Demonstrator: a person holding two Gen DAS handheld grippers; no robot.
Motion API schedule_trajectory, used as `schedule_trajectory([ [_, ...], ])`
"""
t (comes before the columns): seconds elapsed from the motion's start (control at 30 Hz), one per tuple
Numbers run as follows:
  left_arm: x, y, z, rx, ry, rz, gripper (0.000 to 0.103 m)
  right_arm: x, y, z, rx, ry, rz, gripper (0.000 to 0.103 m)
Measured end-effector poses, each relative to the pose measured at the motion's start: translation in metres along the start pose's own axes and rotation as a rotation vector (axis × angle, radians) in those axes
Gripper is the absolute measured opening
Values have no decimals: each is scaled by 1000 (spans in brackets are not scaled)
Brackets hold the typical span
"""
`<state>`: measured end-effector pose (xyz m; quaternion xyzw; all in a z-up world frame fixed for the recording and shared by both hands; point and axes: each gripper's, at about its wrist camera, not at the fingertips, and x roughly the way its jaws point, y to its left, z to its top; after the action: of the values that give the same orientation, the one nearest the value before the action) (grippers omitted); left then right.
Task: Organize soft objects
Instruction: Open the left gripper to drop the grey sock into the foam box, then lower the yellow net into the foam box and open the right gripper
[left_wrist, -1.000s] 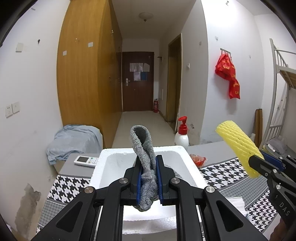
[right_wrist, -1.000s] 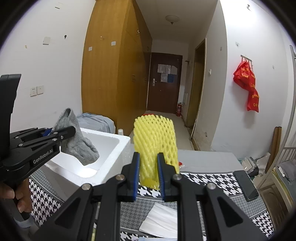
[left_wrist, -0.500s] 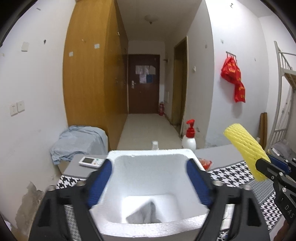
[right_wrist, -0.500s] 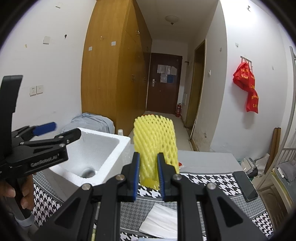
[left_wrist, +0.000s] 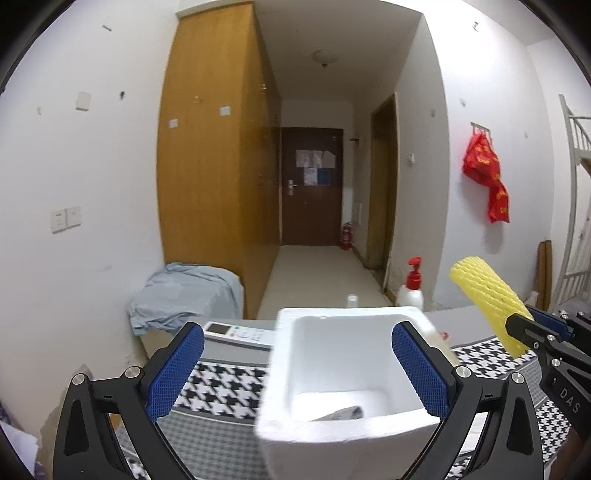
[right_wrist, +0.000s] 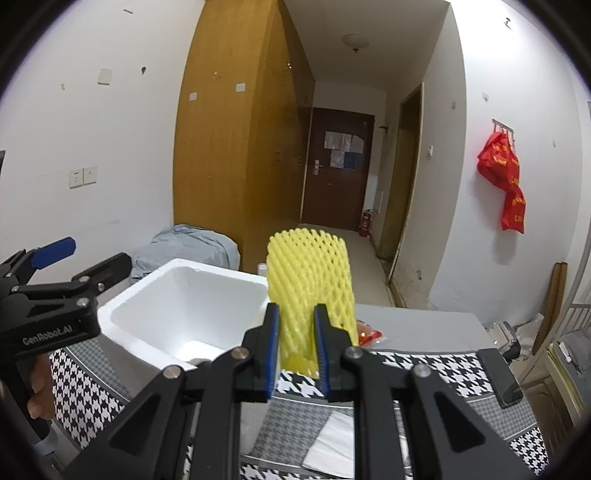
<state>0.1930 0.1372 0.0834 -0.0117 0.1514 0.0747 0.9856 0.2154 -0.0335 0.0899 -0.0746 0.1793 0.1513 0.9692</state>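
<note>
yellow foam netting (right_wrist: 309, 280) stands upright in the right claw (right_wrist: 295, 341), both pads pinching its lower part so it stays clear of the counter (right_wrist: 424, 321). it sits just right of the white foam box (left_wrist: 351, 373), probably waiting to go in. the left claw (left_wrist: 295, 369) hangs spread wide and holding nothing above the box, where a grey sock (left_wrist: 341, 412) lies on the bottom.

Even, soft indoor light fills both views. Fisheye bending curves the walls, corners vignette black, and the white rectangular foam box (left_wrist: 343, 373) looks slightly motion-blurred.
</note>
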Motion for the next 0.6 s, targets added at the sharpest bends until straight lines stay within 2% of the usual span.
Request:
schedule_trajectory([
  [0.2, -11, 19, -2, -16, -15, 56, 102, 1, 14, 4, -16, -9, 34, 22],
  [0.6, -23, 44, -8, -27, -22, 121, 102, 15, 37, 10, -45, -1, 97, 22],
])
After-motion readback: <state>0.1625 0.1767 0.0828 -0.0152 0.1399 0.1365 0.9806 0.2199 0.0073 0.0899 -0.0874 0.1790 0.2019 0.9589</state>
